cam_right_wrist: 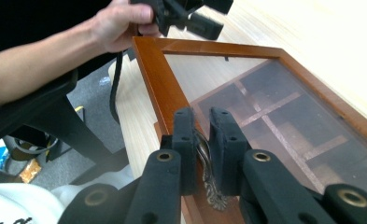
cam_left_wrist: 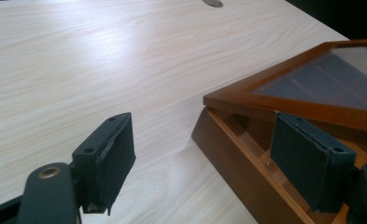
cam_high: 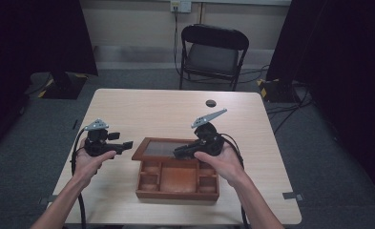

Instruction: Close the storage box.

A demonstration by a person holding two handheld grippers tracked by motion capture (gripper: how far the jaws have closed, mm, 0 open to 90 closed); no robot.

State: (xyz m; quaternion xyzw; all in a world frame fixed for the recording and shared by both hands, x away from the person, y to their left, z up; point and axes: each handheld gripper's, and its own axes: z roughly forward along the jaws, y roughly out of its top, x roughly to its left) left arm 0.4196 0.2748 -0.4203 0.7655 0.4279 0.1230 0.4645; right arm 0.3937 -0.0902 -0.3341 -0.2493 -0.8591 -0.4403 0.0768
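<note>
A brown wooden box (cam_high: pixel 178 192) with several compartments sits on the table near its front edge. Its glass-paned lid (cam_high: pixel 162 148) is raised at a slant over the back of the box. My right gripper (cam_high: pixel 179 153) is shut on the ornate metal handle (cam_right_wrist: pixel 205 156) on the lid's frame (cam_right_wrist: pixel 157 79). My left gripper (cam_high: pixel 127 146) hangs open just left of the box, with nothing between its jaws. In the left gripper view the box's corner (cam_left_wrist: pixel 228 149) and the lifted lid (cam_left_wrist: pixel 312 88) lie beyond my left gripper (cam_left_wrist: pixel 204 122).
The light wooden table (cam_high: pixel 151 114) has bare room behind and to the left of the box. A small dark round disc (cam_high: pixel 210 102) lies near its far edge. A black folding chair (cam_high: pixel 213 52) stands beyond the table, with cables on the floor.
</note>
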